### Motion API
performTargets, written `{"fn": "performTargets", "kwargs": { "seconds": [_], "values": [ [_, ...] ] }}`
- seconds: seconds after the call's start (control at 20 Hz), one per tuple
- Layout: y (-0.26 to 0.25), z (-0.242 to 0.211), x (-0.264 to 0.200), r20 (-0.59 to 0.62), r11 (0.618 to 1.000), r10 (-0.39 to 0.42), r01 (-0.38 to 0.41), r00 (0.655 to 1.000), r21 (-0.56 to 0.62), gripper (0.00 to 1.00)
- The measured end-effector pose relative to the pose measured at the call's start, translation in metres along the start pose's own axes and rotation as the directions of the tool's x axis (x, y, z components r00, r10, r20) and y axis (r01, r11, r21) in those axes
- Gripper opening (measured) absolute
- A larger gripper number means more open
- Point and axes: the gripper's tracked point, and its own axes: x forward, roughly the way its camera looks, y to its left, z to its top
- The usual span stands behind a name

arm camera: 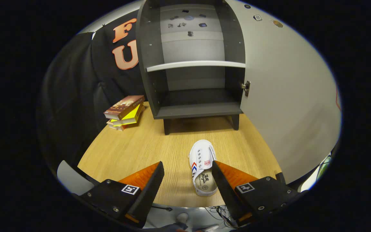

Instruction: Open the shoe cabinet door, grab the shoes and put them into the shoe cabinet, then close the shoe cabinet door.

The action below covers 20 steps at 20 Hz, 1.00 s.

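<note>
Shoe (202,167) btwn spread hand-held gripper (188,170) fingers

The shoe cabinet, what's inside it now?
Nothing yet. The shoe cabinet stands open, with one pale shelf and a dark bottom board, both bare. The white shoe lies on the table between the open gripper fingers.

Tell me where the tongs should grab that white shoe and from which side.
Grip the white shoe across its heel opening, one finger on each side wall, coming down from above. It lies upright on the table, toe toward the open cabinet, and the collar is its narrowest part. The open tongs already straddle it, though the right finger crowds its side.
</note>
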Motion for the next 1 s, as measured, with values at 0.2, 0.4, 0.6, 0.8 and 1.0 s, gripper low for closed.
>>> {"fn": "performTargets", "kwargs": {
  "seconds": [0.2,0.4,0.6,0.8,1.0],
  "values": [
    [-0.001,-0.039,0.040,-0.126,1.000,0.008,-0.009,0.992,-0.013,0.93],
    [-0.002,-0.064,0.065,-0.212,1.000,0.025,-0.024,0.977,0.006,0.93],
    [-0.006,-0.082,0.082,-0.273,0.999,0.026,-0.019,0.962,0.030,0.87],
    [-0.008,-0.081,0.089,-0.268,1.000,0.015,-0.010,0.963,0.022,0.66],
    [-0.010,-0.084,0.096,-0.284,1.000,0.006,-0.003,0.959,0.012,0.51]
  ]
}}
